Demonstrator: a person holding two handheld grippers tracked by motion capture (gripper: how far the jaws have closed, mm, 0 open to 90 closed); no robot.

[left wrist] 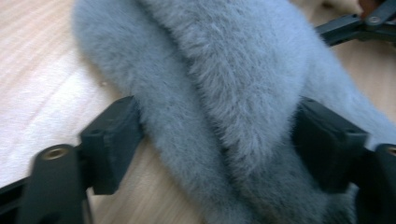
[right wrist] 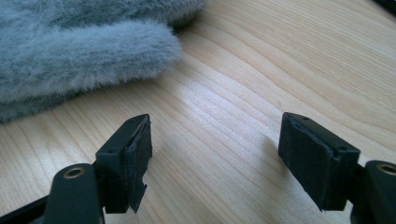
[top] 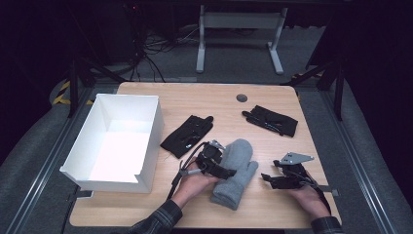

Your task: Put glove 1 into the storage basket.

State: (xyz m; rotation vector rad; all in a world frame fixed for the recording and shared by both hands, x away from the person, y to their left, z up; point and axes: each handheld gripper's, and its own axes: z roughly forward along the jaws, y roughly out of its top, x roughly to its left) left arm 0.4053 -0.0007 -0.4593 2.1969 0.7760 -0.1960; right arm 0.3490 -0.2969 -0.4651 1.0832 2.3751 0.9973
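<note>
A fluffy grey mitten [top: 239, 168] lies on the wooden table [top: 195, 97] near its front edge, apparently stacked as a pair. My left gripper [top: 226, 172] comes at it from the left, and its jaws straddle the mitten [left wrist: 224, 84] with both pads [left wrist: 114, 140] pressed into the fur; the left gripper [left wrist: 217, 140] is shut on it. My right gripper [top: 268, 179] rests to the right of the mitten, pointing left. In the right gripper view that gripper [right wrist: 215, 144] stands open over bare wood, with the mitten's thumb [right wrist: 93, 51] just beyond its jaws.
An open white box [top: 151, 141] stands at the table's left. Behind the mitten lie two black gloves, one [top: 187, 136] near the middle and one [top: 270, 121] at the back right. A round cable hole [top: 241, 97] sits near the far edge.
</note>
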